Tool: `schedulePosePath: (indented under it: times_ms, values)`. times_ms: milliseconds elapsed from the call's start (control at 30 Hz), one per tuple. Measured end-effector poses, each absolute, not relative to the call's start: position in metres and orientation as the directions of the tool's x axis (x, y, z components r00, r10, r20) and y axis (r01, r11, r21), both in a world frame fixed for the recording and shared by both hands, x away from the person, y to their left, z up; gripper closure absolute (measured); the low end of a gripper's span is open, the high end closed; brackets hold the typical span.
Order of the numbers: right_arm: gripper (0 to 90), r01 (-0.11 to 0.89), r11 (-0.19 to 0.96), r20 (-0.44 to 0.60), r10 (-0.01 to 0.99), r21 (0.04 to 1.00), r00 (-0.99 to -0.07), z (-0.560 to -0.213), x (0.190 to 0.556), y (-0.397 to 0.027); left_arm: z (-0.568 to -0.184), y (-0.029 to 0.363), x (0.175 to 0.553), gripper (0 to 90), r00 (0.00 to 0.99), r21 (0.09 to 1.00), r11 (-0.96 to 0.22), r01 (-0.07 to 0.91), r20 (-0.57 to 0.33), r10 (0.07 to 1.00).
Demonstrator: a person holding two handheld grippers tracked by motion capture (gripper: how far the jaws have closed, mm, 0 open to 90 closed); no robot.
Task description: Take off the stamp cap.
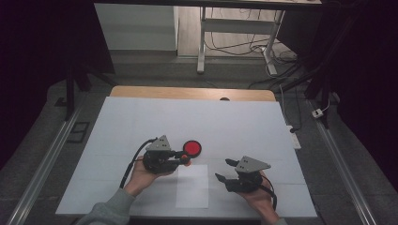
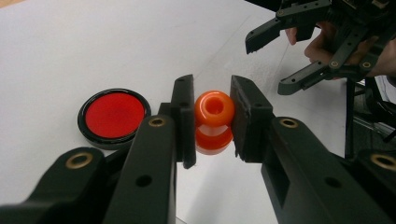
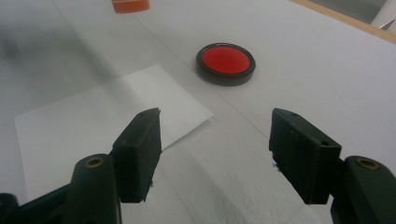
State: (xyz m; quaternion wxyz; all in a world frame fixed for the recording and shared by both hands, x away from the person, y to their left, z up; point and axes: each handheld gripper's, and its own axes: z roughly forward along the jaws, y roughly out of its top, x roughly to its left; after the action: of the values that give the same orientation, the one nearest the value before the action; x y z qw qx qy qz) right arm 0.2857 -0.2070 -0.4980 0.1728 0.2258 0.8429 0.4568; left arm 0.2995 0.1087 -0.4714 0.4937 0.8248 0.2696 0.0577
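Note:
My left gripper (image 2: 212, 86) is shut on a small orange spool-shaped piece (image 2: 214, 120) with a hole in its top, pinched between both pads just above the table. In the high view this gripper (image 1: 186, 158) points right, at the near side of a red disc with a black rim (image 1: 192, 148) that lies flat on the white mat. From the left gripper view the disc (image 2: 114, 115) lies left of the jaws. My right gripper (image 1: 222, 169) stands open and holds nothing, to the right of a white paper sheet (image 1: 193, 187). Its jaws (image 3: 217, 116) face the disc (image 3: 225, 62) across the sheet's corner (image 3: 93, 116).
A white mat (image 1: 141, 122) covers the table, with a wooden strip (image 1: 187, 92) showing at the far edge. Cables and a desk frame (image 1: 202, 47) stand on the floor beyond. The right gripper (image 2: 266, 67) appears at the upper right of the left gripper view.

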Motion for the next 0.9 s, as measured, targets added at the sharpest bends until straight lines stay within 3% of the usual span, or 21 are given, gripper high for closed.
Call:
schedulePosePath:
  times_ms: [900]
  values:
    - [33.9,0.199,0.488,-0.083,0.496,0.850,-0.864,-0.495,0.285,-0.176,-0.474,0.106,0.300,72.2,0.847,0.849,-0.364,0.384,-0.167,0.504]
